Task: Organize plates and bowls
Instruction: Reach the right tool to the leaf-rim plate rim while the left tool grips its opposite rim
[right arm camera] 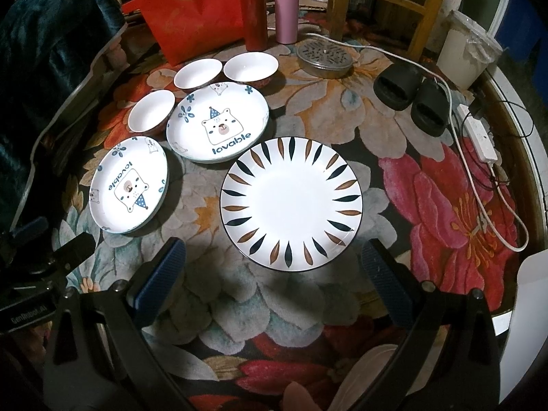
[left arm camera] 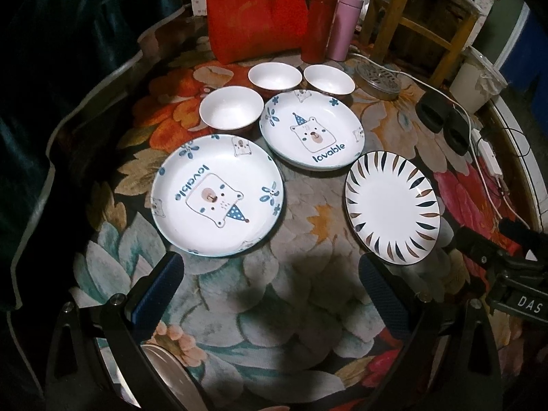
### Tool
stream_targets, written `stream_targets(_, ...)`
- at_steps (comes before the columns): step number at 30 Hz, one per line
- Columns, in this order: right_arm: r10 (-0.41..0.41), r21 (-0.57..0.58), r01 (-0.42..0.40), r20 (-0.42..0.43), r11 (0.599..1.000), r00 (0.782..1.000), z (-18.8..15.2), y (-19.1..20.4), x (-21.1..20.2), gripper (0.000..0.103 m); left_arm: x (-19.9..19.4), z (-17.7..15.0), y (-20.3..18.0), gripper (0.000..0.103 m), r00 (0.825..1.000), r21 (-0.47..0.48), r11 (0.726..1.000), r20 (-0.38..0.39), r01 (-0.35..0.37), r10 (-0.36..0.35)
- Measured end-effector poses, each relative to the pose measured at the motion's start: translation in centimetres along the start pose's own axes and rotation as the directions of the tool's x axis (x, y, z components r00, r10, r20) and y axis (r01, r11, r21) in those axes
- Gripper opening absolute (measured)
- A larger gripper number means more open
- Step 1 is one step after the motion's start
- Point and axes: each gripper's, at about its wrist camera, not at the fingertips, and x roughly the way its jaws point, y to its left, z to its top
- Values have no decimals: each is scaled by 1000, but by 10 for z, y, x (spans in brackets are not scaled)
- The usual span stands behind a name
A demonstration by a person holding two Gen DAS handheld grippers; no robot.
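red bag [right arm camera: 191, 10] | pink flask [right arm camera: 286, 7] | black slippers [right arm camera: 411, 97] | power strip [right arm camera: 479, 137]

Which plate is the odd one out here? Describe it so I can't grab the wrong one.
On the floral tablecloth, look nearest the right gripper: the leaf-pattern plate lies alone, right of the two bear plates. It is plain white in the middle, with dark and brown leaf strokes around its rim.

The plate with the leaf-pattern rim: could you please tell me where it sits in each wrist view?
Left wrist view: the leaf-rim plate lies right of centre.
Right wrist view: it lies at centre, between the open tongs.
Shared landmark: the upright "lovable" bear plate, up-left of it.
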Motion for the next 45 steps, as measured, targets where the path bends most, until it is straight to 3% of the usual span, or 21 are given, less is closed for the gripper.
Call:
stream_targets(9, 10, 141, -1, -62, 990, 998, -1, -37, 27, 103, 33, -5, -20, 102, 998, 0, 1000, -61, 26, -26)
stream_targets(15, 36, 227, -14, -92, 974, 995, -2, -72, 50, 103, 68, -4, -42, 102, 991, 24, 996, -105, 83, -80)
stream_targets(17, 49, 231, -23, -105, 973, 993, -1, -78, 61, 103, 81, -3, -52, 102, 992, 44, 997, -115, 61, -56)
stream_targets(22, 82, 169, -67, -84, 983, 993, 0, -91, 89, 103, 109, 6, -71, 102, 985, 32, 995, -147, 99, -94)
stream_targets(30, 138, 144, -116, -150, 983, 979, 8, -121, 143, 103, 151, 23, -93, 102, 974, 41, 991, -194, 129, -119)
stream_targets(32, 185, 140, -163, -161, 977, 969, 9, -126, 152, 103, 161, 27, -91, 101, 973, 27, 993, -205, 118, -110)
stream_targets(36, 236, 159, -213, -148, 964, 960, 12, -133, 159, 102, 177, 33, -88, 90, 968, 11, 994, -226, 110, -105)
stream_targets(40, 244, 161, -219, -157, 962, 957, 16, -137, 164, 70, 186, 38, -84, 85, 966, -22, 994, -234, 108, -111)
stream_targets(42, 238, 140, -217, -155, 966, 959, 19, -138, 166, 62, 192, 39, -83, 80, 959, -39, 992, -256, 116, -122)
stream_targets(44, 242, 130, -223, -151, 966, 959, 22, -140, 167, 46, 199, 41, -84, 66, 949, -46, 992, -288, 120, -129)
stream_targets(45, 253, 129, -235, -150, 963, 956, 22, -141, 168, 42, 198, 42, -86, 64, 952, -32, 993, -282, 112, -116)
